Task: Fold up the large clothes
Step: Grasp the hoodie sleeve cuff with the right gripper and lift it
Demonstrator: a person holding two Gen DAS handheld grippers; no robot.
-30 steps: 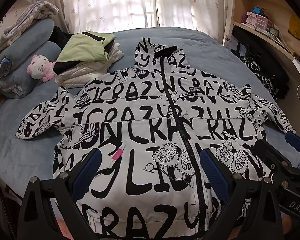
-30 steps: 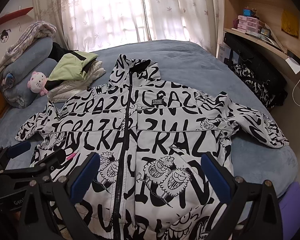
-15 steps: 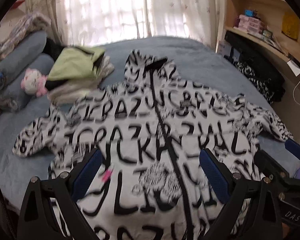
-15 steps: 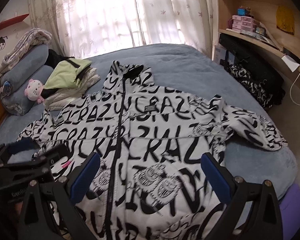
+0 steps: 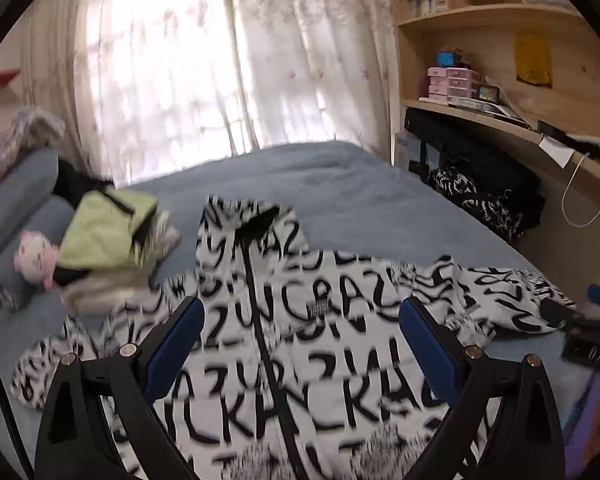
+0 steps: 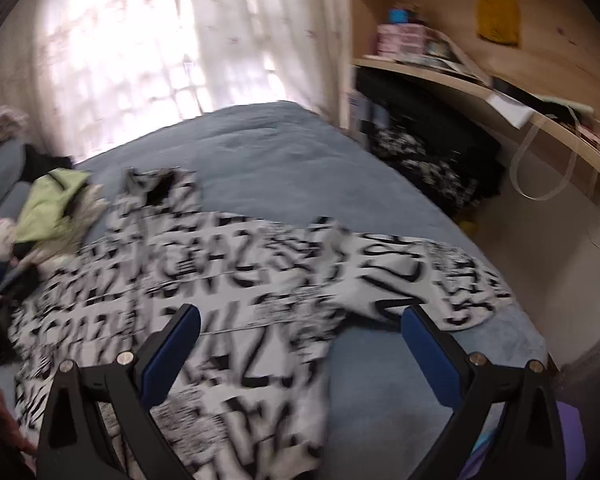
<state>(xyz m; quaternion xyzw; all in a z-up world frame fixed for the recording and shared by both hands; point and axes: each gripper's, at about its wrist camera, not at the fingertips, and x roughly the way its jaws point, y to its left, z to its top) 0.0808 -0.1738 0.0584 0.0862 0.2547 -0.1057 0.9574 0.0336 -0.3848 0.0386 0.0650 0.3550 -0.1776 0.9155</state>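
Above the printed jacket flat on the bed, both grippers' fingers spread, empty.

Jacket: white with black lettering, spread flat on blue bed, blurred.
Right gripper: fingers wide apart, above jacket's edge.
Folded clothes: stacked left, green on top.
Shelf: wooden, right.

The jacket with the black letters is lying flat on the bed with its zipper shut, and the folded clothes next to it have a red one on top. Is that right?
Nearly. The top of the folded pile is light green, not red; the left wrist view shows it. The rest holds: the lettered jacket lies flat on the blue bed, zipped shut.
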